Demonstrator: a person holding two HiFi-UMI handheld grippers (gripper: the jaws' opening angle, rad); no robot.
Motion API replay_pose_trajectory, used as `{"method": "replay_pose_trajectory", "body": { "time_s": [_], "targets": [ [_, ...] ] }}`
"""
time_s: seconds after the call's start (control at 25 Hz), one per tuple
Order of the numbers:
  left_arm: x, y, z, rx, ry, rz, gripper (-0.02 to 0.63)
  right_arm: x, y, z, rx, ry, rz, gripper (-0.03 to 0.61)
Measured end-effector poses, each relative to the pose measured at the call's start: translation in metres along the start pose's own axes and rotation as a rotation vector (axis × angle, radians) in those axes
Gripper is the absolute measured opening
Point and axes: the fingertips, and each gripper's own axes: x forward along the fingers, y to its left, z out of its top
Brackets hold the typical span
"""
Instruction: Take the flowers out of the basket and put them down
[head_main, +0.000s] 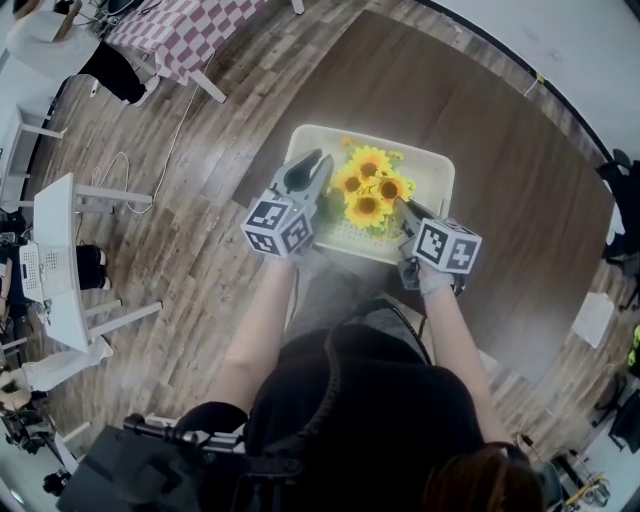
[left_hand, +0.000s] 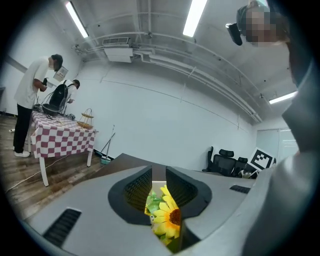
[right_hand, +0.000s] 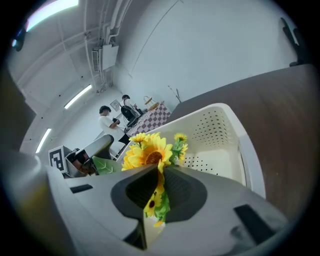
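**A:** Head view?
**B:** Flowers (head_main: 370, 190) sit in the cream basket (head_main: 440, 175) on the dark counter (head_main: 490, 130), with the left tongs (head_main: 318, 180) and right tongs (head_main: 405, 208) flanking them.
**A:** Left gripper view?
**B:** Jaws apart, a bloom in the gap; checkered table (left_hand: 62, 137) beyond.
**A:** Right gripper view?
**B:** Jaws clamped on the flowers, blooms blocking the basket's far corner.

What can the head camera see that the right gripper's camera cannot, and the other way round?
Only the head view shows the person's arms, the wooden floor, and the right gripper from above, marker cube included. Only the right gripper view shows that gripper's own fingers closed on a sprig of the sunflowers, and the perforated inner wall of the basket. Both show the yellow sunflowers in the cream basket, the dark table under it, and the left gripper beside the bunch.
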Motion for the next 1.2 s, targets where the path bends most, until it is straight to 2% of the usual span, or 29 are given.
{"method": "replay_pose_trajectory", "body": {
  "time_s": [0.32,0.6,1.2],
  "targets": [
    [0.013,0.003,-0.026,-0.109,0.130,-0.075,0.146,0.002,-0.005,0.007,0.025,-0.042,-0.033,0.014],
    [0.022,-0.004,-0.061,-0.096,0.299,-0.122,0.161,0.003,-0.010,0.015,0.046,-0.064,-0.049,0.011],
    [0.027,-0.008,-0.090,-0.220,0.455,-0.207,0.163,0.005,-0.009,0.015,0.050,-0.077,-0.067,0.011]
  ]
}}
